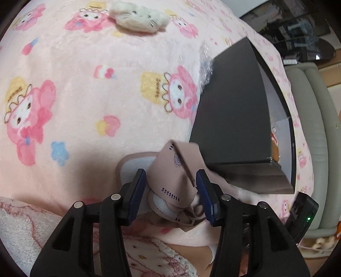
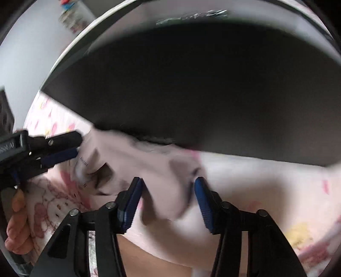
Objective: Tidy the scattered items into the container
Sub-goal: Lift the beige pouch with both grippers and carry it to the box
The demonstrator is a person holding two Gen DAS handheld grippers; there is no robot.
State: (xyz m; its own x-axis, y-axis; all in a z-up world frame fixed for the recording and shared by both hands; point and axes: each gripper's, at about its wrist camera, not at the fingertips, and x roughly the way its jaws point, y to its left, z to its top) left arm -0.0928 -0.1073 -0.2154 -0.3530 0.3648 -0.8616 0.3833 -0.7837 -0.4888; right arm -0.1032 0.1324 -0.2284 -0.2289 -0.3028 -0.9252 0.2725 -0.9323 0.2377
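A beige padded fabric piece (image 1: pixel 172 181) with small perforated marks lies crumpled on the pink blanket, right beside the black container (image 1: pixel 230 119). My left gripper (image 1: pixel 170 172) straddles it; both blue pads stand just off its sides, so the gripper is open. The right wrist view is blurred. There the same pale fabric (image 2: pixel 162 170) lies between the fingers of my right gripper (image 2: pixel 168 180), which also stands open, with gaps at both pads. The left gripper (image 2: pixel 78 143) reaches in from the left onto the fabric's far end. The black container (image 2: pixel 191 85) fills the upper half of that view.
A white plush toy (image 1: pixel 138 18) lies at the far end of the cartoon-print blanket (image 1: pixel 85 95). A grey cushioned seat (image 1: pixel 313 127) and dark glass shelves (image 1: pixel 298 32) stand beyond the container. A person's hand (image 2: pixel 17 213) holds the left gripper.
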